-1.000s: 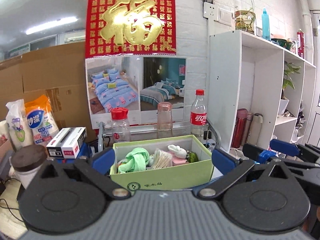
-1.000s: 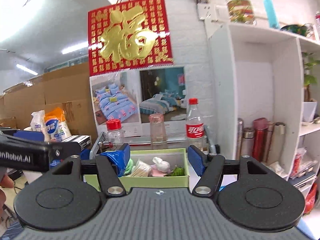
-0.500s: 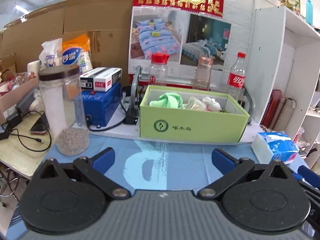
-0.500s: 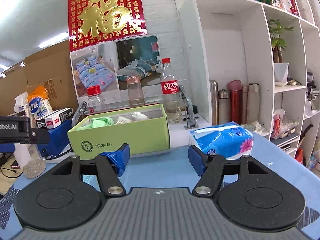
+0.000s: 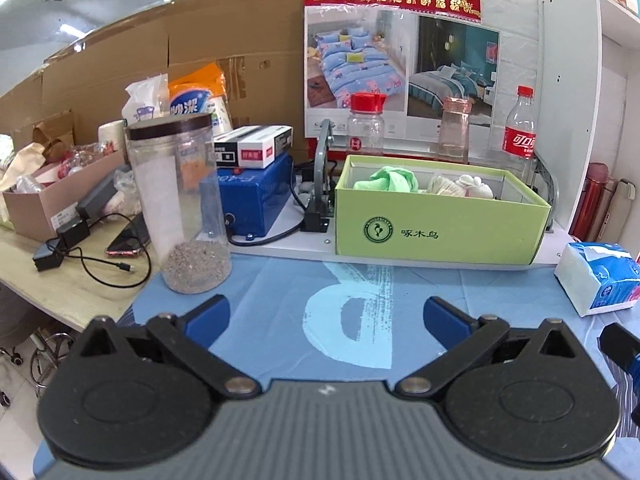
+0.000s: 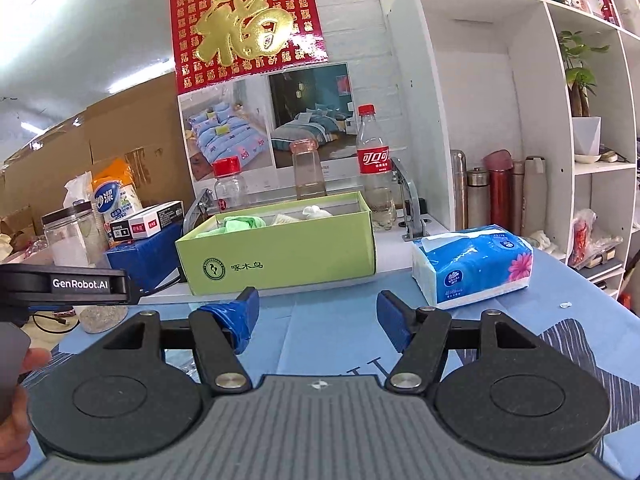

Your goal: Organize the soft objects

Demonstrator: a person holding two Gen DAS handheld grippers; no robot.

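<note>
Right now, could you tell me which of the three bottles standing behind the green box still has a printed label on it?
The right-hand bottle, with a red label and red cap. The left bottle has a red cap only, and the middle one is bare.

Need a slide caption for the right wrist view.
Open right gripper hovers over blue cloth, facing green box and tissue pack.

Counter (image 5: pixel 500 304) under a blue printed cloth (image 5: pixel 280 300)

A pack of tissues (image 6: pixel 474 266) lies on the cloth at the right. A clear jar (image 5: pixel 180 204) with grit in its bottom stands at the cloth's left edge. Behind the cloth, a green box (image 5: pixel 436 226) sits on a white board (image 5: pixel 280 246), beside a blue case (image 5: pixel 252 200).
</note>
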